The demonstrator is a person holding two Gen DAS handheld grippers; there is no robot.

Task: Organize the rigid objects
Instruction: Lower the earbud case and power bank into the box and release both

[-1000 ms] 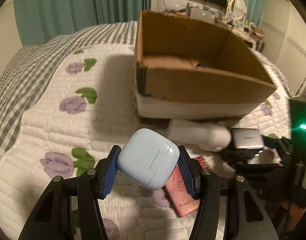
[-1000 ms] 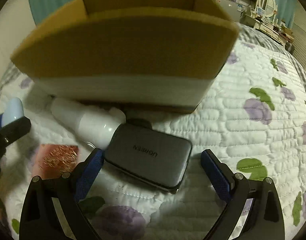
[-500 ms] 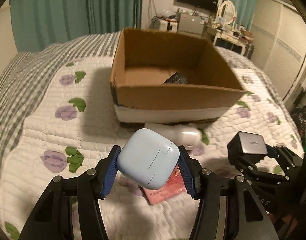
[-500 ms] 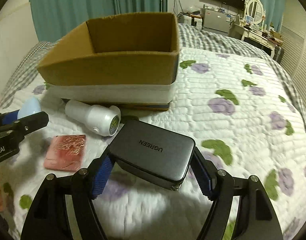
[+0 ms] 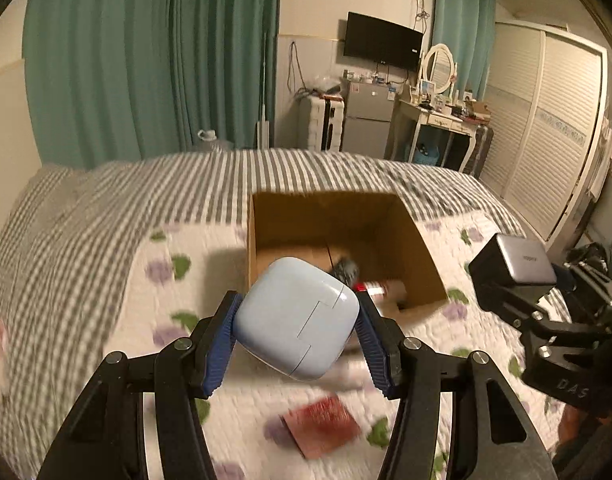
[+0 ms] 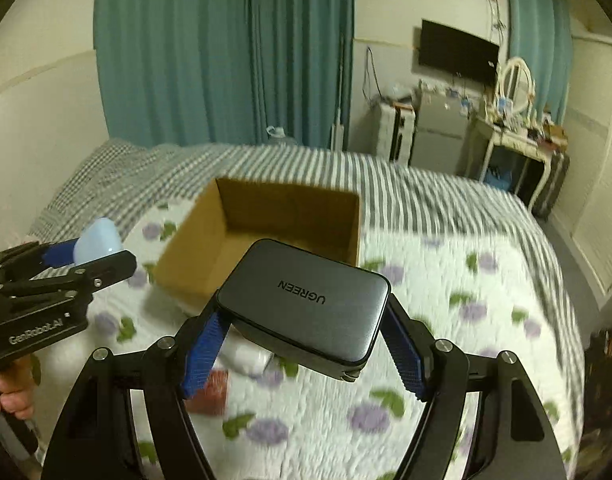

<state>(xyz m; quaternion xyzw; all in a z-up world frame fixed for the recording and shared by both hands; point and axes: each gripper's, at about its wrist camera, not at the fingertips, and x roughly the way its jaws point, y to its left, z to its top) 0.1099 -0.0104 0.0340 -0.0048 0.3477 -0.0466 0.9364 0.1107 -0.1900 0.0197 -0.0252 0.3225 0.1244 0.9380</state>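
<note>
My left gripper [image 5: 298, 336] is shut on a light blue earbud case [image 5: 296, 318] and holds it in the air in front of the open cardboard box [image 5: 422, 248] on the bed. My right gripper [image 6: 306, 344] is shut on a grey UGREEN charger [image 6: 306, 300], also raised, near the box [image 6: 202, 248]. The charger shows at the right of the left wrist view [image 5: 514, 266]. The blue case shows at the left of the right wrist view [image 6: 96, 242]. Dark and red items lie inside the box [image 5: 354, 276].
A red-pink flat packet [image 5: 322, 428] and a white bottle [image 6: 246, 356] lie on the flowered quilt [image 6: 446, 320] in front of the box. A striped blanket covers the far bed. Teal curtains, a fridge and a dressing table stand behind.
Both grippers rose well above the bed with their objects. The right gripper closed on the charger and lifted it. The box now looks lower and farther away.
</note>
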